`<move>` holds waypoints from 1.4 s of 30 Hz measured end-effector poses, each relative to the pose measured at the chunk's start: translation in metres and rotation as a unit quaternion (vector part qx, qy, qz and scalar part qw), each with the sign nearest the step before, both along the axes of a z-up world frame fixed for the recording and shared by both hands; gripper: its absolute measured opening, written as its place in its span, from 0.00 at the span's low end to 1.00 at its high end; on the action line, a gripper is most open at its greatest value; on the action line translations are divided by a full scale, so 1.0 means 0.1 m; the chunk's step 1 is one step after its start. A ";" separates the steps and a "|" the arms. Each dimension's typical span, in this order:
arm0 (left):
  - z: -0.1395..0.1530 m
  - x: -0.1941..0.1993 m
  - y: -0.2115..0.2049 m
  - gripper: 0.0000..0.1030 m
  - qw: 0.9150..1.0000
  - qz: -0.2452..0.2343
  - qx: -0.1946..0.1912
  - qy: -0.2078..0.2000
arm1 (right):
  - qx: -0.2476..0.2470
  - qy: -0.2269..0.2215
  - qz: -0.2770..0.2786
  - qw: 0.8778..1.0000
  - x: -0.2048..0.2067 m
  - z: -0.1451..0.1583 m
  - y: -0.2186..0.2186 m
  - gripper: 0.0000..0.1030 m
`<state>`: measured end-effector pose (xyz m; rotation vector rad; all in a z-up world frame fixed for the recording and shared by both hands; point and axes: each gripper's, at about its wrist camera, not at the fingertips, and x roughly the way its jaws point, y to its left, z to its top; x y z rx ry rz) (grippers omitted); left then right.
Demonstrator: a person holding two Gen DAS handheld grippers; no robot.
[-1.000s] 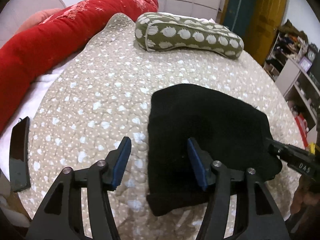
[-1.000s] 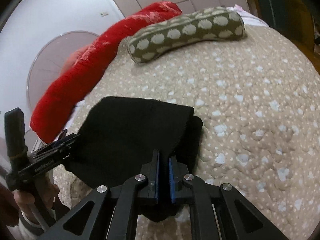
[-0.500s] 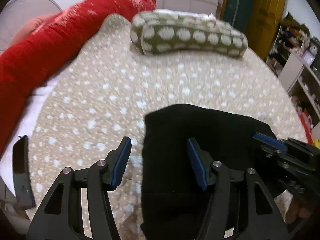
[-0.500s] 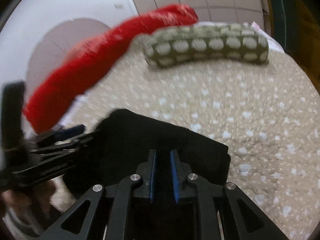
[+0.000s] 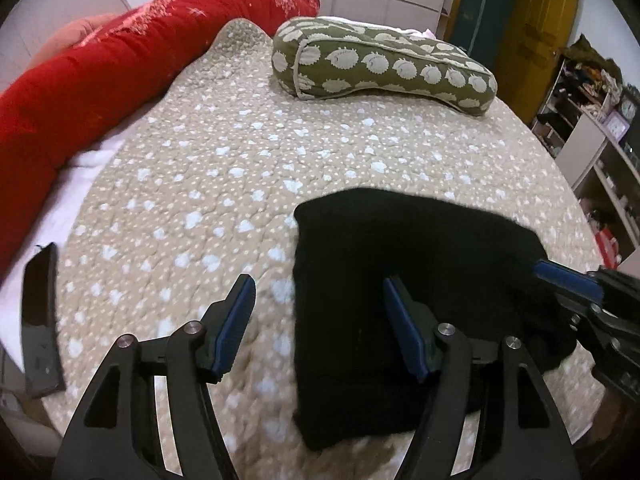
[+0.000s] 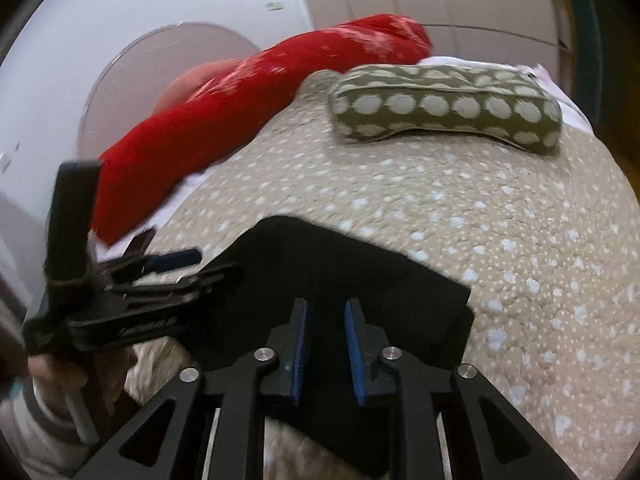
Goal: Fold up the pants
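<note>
Black pants (image 5: 404, 280) lie as a compact folded stack on the bed (image 5: 224, 168), close to its near edge and toward the near right corner in the left wrist view. Fold looks nearly done, by my judgement

Left gripper (image 5: 316, 324): jaws stand wide and have just been opening. It straddles the stack's left edge, one blue pad over bare quilt, the other over black cloth; nothing is pinched between them

Right gripper (image 6: 326, 350): jaws part-way apart, just been opening, hovering above the near side of the stack. Cloth sits below the gap, pads not pressing on it, so released. From the left wrist view it comes in at the stack's right edge

Key relation: the stack lies straight ahead of and below both tools. Its long axis appears to run from the near edge toward the head of the bed, though fisheye bending makes this unsure. Neither hand is clearly the nearer

Surface: beige quilt with pale spots, soft and lumpy. A green patterned pillow (image 5: 380, 64) lies across the far end, well apart from the pants. A red bolster (image 5: 120, 68) runs along the left edge. Dark flat object (image 5: 38, 320) at the near left corner, unidentified

Room: shelving (image 5: 596, 128) and a yellow door (image 5: 536, 28) off to the right
</note>
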<state>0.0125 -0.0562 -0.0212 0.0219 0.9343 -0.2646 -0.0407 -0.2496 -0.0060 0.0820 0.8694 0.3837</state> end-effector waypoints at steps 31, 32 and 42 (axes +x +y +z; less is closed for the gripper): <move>-0.06 -0.32 0.00 0.66 1.000 0.013 0.007 -0.007 | -0.010 0.020 -0.024 0.999 -0.42 -0.20 -0.14 0.29; -0.04 -0.31 0.02 0.66 1.000 0.013 0.003 -0.006 | -0.009 0.014 -0.027 0.999 -0.43 -0.17 -0.15 0.33; 0.05 -0.26 0.11 0.66 1.000 0.024 -0.006 -0.003 | 0.012 0.010 -0.061 0.998 -0.39 -0.14 -0.26 0.45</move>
